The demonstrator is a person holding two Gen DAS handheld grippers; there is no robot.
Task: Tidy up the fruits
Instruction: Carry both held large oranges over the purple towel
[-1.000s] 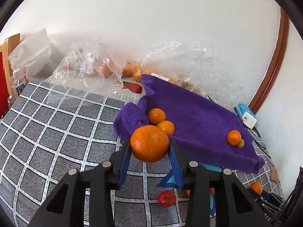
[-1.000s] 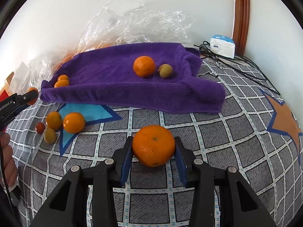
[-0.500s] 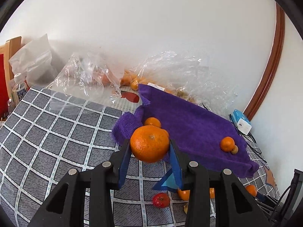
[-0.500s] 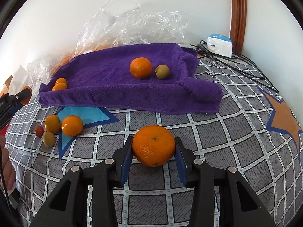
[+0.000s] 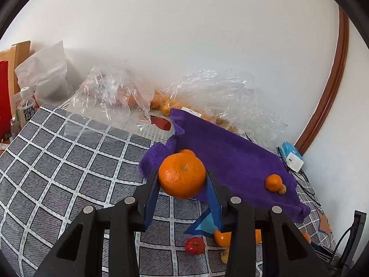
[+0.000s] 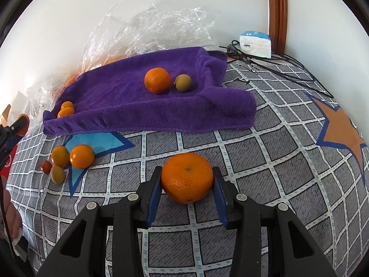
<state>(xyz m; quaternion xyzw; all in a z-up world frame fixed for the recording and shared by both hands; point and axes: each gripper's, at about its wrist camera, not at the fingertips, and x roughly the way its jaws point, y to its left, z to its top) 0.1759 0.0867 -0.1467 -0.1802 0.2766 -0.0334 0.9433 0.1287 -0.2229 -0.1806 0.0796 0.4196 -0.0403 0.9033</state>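
My left gripper [image 5: 182,180] is shut on a large orange [image 5: 182,175] and holds it above the checked cloth, in front of the near left corner of a purple towel [image 5: 230,154]. My right gripper [image 6: 187,180] is shut on another large orange [image 6: 187,177] low over the cloth, in front of the purple towel [image 6: 143,97]. On the towel lie an orange [image 6: 157,80] beside a small greenish fruit [image 6: 183,82], and two small oranges [image 6: 66,109] at its left end.
Loose fruit lies on the cloth left of my right gripper: two oranges [image 6: 81,156], a small red fruit [image 6: 46,165], a greenish one [image 6: 57,174]. Clear plastic bags [image 5: 115,97] of fruit line the wall. A white-blue box [image 6: 254,41] with cables sits at the far right. A bottle [image 5: 25,106] stands far left.
My left gripper has risen and pulled back with its orange, so the towel looks farther. My right gripper has eased slightly back, still on its orange.
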